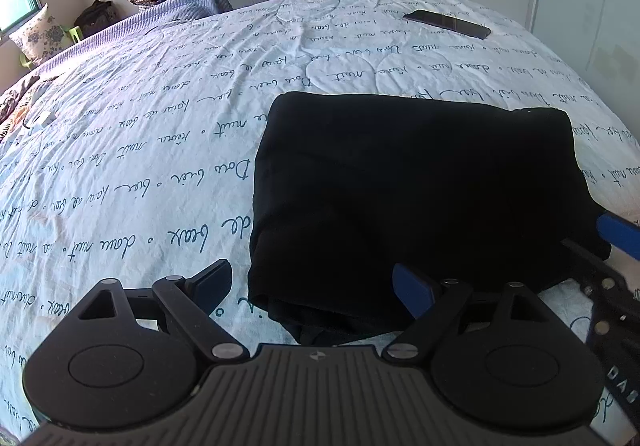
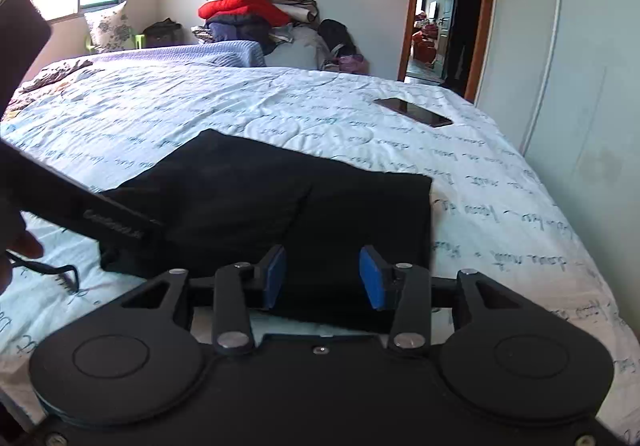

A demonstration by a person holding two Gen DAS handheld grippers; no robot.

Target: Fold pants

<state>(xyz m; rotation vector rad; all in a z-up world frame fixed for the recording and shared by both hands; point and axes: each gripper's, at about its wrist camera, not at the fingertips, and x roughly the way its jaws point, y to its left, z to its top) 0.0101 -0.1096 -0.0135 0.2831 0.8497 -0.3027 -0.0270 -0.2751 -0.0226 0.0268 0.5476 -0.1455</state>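
The black pants (image 1: 420,198) lie folded into a compact rectangle on the white bedspread with blue script (image 1: 140,150). My left gripper (image 1: 316,286) is open and empty, its fingers just above the pants' near left corner. In the right wrist view the pants (image 2: 280,202) lie ahead, and my right gripper (image 2: 322,276) is open and empty over their near edge. The right gripper's blue pad also shows at the right edge of the left wrist view (image 1: 618,234). The left tool's black body crosses the left side of the right wrist view (image 2: 80,206).
A dark phone (image 1: 448,23) lies on the far right of the bed; it also shows in the right wrist view (image 2: 414,111). A pile of clothes (image 2: 252,14) stands at the far wall. A person (image 2: 464,26) stands in the doorway. A wardrobe (image 2: 580,66) is at the right.
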